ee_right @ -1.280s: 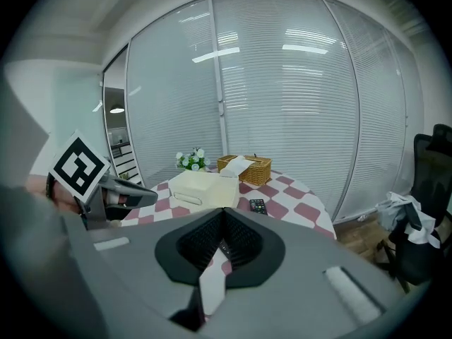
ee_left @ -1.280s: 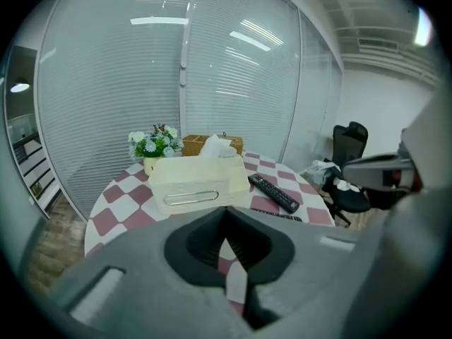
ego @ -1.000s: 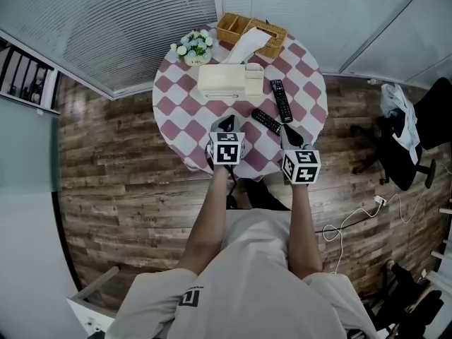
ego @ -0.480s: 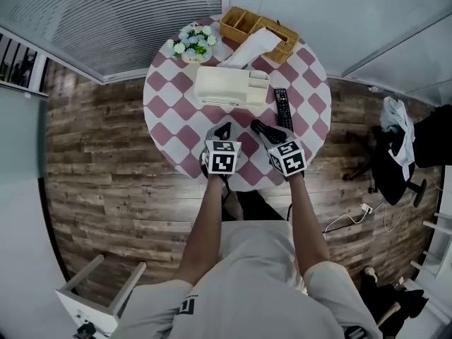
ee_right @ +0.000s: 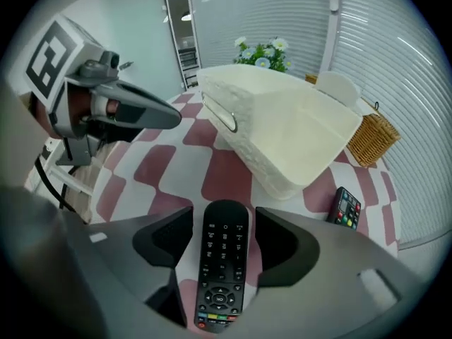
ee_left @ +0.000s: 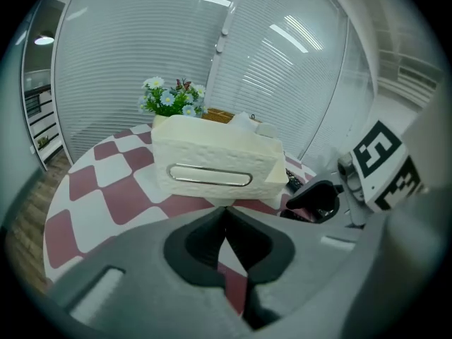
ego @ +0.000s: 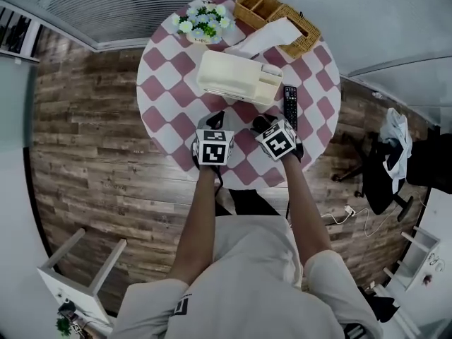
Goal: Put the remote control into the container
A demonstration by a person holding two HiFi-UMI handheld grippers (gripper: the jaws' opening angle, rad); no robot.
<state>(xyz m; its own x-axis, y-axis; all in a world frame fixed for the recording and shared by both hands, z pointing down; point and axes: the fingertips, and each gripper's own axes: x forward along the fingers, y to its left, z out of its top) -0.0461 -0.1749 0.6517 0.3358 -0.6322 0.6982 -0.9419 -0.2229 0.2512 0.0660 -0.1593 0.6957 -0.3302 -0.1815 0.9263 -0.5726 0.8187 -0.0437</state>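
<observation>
— Wood-plank floor w/ slatted blinds along the far side; a round table [ego: 164,83] in a pink-and-white checked cloth is standing in the middle. What's sitting on it, counted?

— 1 cream container [ego: 229,76] is lying near the centre; 1 pot of flowers [ego: 203,21] is sitting at the far edge; 1 wicker basket [ego: 279,16] is sitting beside that, w/ white paper [ego: 265,39] sticking out toward the container; 2 black remotes.

— Where are the remotes lying?

— Flat on the cloth, both outside the container; remote no. 1 [ee_right: 222,274] is lying btwn the jaws of the right gripper [ee_right: 223,226], just short of the container's near corner; remote no. 2 [ee_right: 344,208] is lying off to the right, beside the container and apart from both grippers.

— Is the right one pinching it?

— No; its jaws are standing spread, w/ a strip of cloth showing on each side of the remote.

— And the left gripper [ee_left: 226,219]?

— It's hovering over the near part of the table, pointing at the container's long side w/ the metal handle [ee_left: 210,176]; its jaws are pressing together, nothing btwn them; 2 grippers in all, sitting side by side.
</observation>
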